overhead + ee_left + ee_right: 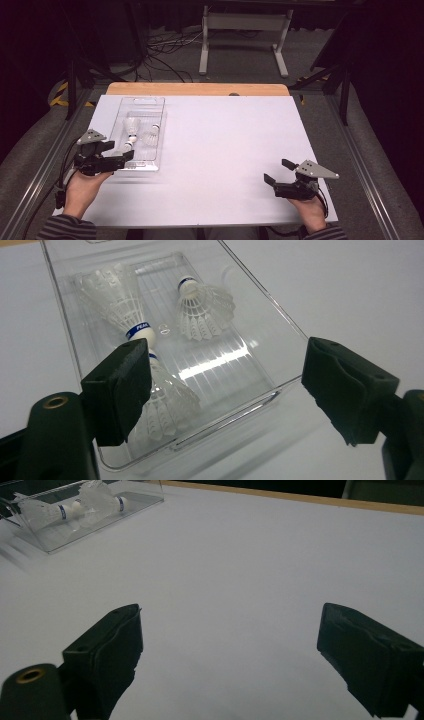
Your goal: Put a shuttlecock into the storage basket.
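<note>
Left gripper view: 3rd shuttlecock nr claw

— What's at the left of the frame?

— My left gripper, jaws spread, at the near end of a clear plastic tray on the white table. Three shuttlecocks lie in the tray: one towards the upper part, one right of it, and one by my jaws.

— Are the jaws pressing on that last one?

— I can't tell from up here.

— And your other one?

— My right gripper sits at the lower right, jaws apart over bare table, well apart from the tray.
</note>
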`<state>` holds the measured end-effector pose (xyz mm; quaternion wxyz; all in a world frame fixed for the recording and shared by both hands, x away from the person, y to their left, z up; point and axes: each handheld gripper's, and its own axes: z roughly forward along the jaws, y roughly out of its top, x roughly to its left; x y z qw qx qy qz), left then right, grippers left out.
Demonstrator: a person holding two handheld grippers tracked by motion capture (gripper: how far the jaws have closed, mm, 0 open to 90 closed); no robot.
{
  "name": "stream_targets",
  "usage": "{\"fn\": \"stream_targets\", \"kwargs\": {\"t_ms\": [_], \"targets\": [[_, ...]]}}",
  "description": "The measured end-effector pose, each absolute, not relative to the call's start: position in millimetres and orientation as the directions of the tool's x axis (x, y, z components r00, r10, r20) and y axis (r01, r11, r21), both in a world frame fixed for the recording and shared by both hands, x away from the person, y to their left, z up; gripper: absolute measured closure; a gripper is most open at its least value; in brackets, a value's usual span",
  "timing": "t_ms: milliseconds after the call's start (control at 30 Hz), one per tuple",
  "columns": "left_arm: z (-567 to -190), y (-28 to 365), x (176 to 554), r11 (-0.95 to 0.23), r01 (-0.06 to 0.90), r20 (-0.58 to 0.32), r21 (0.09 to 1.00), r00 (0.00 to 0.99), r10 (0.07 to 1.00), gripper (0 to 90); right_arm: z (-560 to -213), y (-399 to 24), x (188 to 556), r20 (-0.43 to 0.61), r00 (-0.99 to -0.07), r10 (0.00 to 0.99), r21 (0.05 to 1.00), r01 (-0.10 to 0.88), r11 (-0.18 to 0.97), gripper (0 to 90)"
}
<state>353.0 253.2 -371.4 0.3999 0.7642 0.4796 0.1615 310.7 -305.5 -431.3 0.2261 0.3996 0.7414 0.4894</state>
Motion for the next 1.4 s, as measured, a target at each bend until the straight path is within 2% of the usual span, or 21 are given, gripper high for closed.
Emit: {"fn": "stream_targets", "kwargs": {"t_ms": [833,1400], "targets": [[-382,264,334,-0.177,0.592,-0.18,0.786,0.493,0.851,21.3,-431,-305,310,0.057,-0.577,0.815,0.906,0.373,0.201,11.9],[-389,264,326,-0.175,0.567,-0.166,0.805,0.498,0.851,21.4,-431,-305,310,0.057,-0.576,0.816,0.906,0.373,0.2,11.9]]}}
